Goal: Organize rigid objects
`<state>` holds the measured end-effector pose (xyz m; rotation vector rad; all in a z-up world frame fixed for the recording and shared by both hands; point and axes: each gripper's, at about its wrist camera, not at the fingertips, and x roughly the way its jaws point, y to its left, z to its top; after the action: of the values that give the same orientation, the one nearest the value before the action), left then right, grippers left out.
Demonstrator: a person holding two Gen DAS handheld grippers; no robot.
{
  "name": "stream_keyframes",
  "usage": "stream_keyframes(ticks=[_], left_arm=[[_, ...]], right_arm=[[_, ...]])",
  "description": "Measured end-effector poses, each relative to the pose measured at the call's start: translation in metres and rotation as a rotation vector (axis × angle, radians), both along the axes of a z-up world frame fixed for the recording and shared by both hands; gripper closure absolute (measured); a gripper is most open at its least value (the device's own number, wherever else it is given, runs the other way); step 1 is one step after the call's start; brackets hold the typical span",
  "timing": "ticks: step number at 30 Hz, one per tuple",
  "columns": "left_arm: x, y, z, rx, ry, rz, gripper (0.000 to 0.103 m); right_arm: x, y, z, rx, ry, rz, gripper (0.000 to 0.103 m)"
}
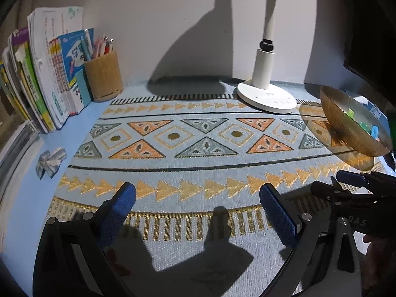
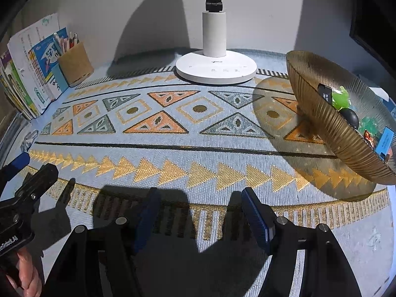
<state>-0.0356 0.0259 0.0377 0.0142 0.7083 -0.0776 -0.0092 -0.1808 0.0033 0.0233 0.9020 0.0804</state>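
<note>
Bowl [image 2: 329, 123] holds trinkets beside lamp [image 2: 215, 68]; both tongs [image 1: 198, 198] [image 2: 198, 205] spread, empty.

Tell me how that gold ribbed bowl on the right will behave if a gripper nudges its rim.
The gold ribbed bowl looks wide above a narrow foot, so it would probably rock or tip. Its see-through wall suggests glass: likely rigid, fragile and slippery. The loose small items inside would probably slide.
</note>
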Motion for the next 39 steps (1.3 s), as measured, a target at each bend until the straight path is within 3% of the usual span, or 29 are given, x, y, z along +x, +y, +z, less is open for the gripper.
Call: stream_keyframes(ticks=[6,13,16,20,28,33,35,39], left_arm=[[-0.002,-0.002,0.001,0.007,-0.015,-0.002,0.003],[0.001,-0.004,-0.001,0.021,-0.001,-0.004,0.003],[0.005,-0.005,-0.005,0.031,0.029,-0.007,0.003],[0.005,-0.004,-0.006,0.036,0.034,0.000,0.003],[0.010,-0.004,-0.010,0.032,0.076,-0.008,0.003],[0.018,-0.008,-0.018,0.046,0.145,-0.034,0.003],[0.018,-0.008,-0.017,0.044,0.140,-0.032,0.003],[0.012,-0.003,-0.011,0.026,0.089,-0.014,0.002]], right_arm=[[-0.005,0.000,0.003,-0.012,-0.051,-0.003,0.037],[0.002,-0.008,-0.004,0.024,0.006,-0.021,0.035],[0.002,-0.005,-0.005,0.001,0.013,-0.021,0.026],[0.008,0.004,-0.012,-0.049,0.057,-0.008,0.000],[0.007,0.002,-0.013,-0.048,0.055,-0.023,0.000],[0.005,0.000,-0.012,-0.050,0.049,-0.003,0.000],[0.001,0.000,-0.013,-0.042,0.008,-0.022,0.000],[-0.004,-0.001,-0.013,-0.032,0.011,-0.034,0.000]])
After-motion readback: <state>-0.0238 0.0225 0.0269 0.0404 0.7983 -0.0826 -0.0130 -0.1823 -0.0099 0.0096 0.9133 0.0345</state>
